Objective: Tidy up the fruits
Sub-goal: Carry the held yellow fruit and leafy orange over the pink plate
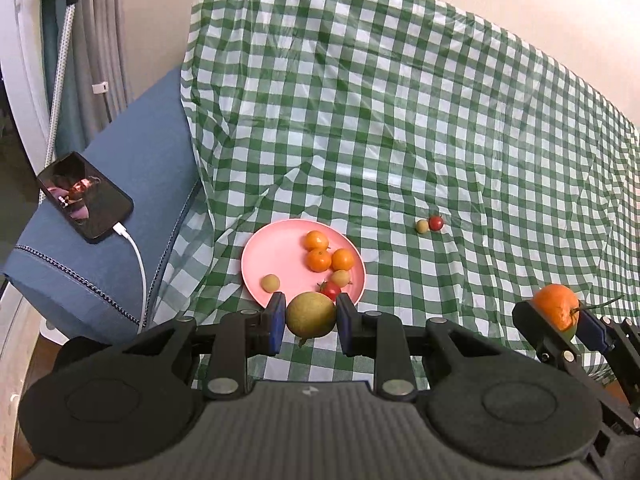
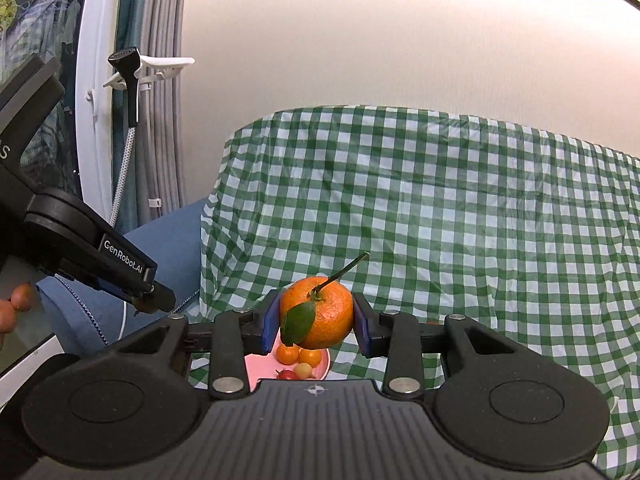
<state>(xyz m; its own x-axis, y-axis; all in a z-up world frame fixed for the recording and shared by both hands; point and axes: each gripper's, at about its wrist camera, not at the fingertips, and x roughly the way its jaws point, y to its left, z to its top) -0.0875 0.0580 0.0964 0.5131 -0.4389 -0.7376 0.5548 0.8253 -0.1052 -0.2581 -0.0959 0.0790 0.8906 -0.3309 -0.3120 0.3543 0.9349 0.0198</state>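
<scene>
My left gripper (image 1: 311, 318) is shut on a yellow-green pear (image 1: 311, 315) and holds it above the near rim of the pink plate (image 1: 276, 258). The plate holds three small oranges (image 1: 319, 260), two small yellow fruits (image 1: 271, 282) and a cherry tomato (image 1: 330, 290). My right gripper (image 2: 316, 314) is shut on a large orange (image 2: 320, 312) with a leaf and stem, held above the plate (image 2: 256, 364). It also shows at the right of the left wrist view (image 1: 556, 312). A yellow fruit (image 1: 422, 226) and a cherry tomato (image 1: 436, 223) lie together on the checked cloth.
A green-and-white checked cloth (image 1: 400, 120) covers the sofa seat and back. At the left, a phone (image 1: 85, 194) on a white cable lies on a blue cushion (image 1: 132, 184). Curtains and a white frame stand at the far left.
</scene>
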